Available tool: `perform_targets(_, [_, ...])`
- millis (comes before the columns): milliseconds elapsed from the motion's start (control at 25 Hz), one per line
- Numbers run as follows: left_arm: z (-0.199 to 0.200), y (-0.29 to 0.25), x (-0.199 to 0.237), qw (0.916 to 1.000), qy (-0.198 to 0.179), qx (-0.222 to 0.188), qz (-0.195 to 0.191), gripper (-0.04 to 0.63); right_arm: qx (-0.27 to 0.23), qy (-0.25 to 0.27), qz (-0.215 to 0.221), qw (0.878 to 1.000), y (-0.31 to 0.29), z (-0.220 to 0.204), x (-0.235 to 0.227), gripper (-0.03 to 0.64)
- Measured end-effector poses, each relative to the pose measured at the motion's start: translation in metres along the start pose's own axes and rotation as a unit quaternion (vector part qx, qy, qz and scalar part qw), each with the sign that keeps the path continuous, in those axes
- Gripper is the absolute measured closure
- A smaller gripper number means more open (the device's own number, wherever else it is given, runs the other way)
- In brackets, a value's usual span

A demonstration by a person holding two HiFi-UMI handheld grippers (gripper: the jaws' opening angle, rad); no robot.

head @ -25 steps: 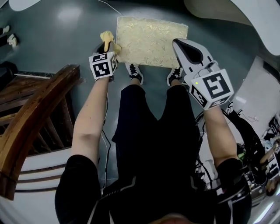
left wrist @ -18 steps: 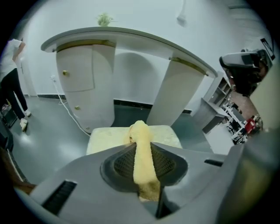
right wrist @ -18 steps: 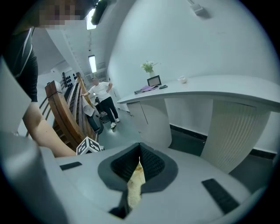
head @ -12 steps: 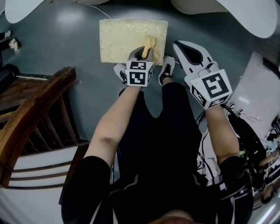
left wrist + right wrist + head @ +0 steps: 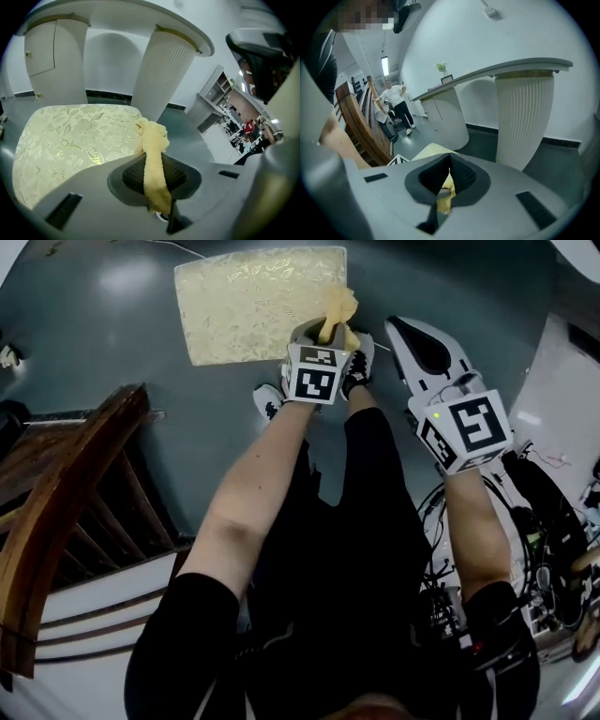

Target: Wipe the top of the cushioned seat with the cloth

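Observation:
The cushioned seat (image 5: 253, 301) is a pale yellow brocade rectangle on the grey floor, at the top of the head view. My left gripper (image 5: 325, 334) is shut on a yellow cloth (image 5: 338, 308), which hangs at the seat's near right corner. In the left gripper view the cloth (image 5: 152, 154) runs up between the jaws of the left gripper (image 5: 154, 174), and its bunched end lies at the right edge of the seat (image 5: 70, 145). My right gripper (image 5: 424, 345) is held off to the right over the floor, shut and holding nothing. The right gripper (image 5: 449, 171) points past the seat.
A wooden stair railing (image 5: 66, 512) curves along the left. Cables and equipment (image 5: 539, 521) lie at the right. Behind the seat stand a white ribbed pillar (image 5: 164, 70) and a curved white counter (image 5: 445, 117). A person (image 5: 396, 105) stands far off by the stairs.
My left gripper has carried the cloth from the seat's left edge across to its right near corner. The right gripper has barely moved.

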State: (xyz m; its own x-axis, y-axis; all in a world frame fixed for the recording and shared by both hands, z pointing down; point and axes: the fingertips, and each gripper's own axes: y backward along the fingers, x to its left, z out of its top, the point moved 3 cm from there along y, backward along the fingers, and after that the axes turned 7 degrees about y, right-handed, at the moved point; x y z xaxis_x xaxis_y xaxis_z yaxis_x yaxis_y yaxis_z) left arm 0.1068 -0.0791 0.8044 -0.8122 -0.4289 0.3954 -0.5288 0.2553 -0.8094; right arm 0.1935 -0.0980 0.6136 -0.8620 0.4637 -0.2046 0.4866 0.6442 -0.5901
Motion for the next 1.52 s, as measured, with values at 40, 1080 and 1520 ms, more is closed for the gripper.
perform_targets(40, [0.001,0.003,0.004,0.9999,0.006,-0.008,-0.003,0.531,0.000,-0.004,-0.001,1.000,0.001,-0.004,0.005,0.611])
perform_targets(1080, [-0.028,0.115,0.210,0.9980,0.024,-0.032,0.049,0.529,0.006,0.019,0.025,0.999,-0.045,0.007,0.119,0.611])
perform_targets(1520, [-0.049,0.150,0.295,0.9850,0.090,-0.045,0.141,0.529,0.015,0.025,0.023,0.999,-0.049,0.007,0.125,0.611])
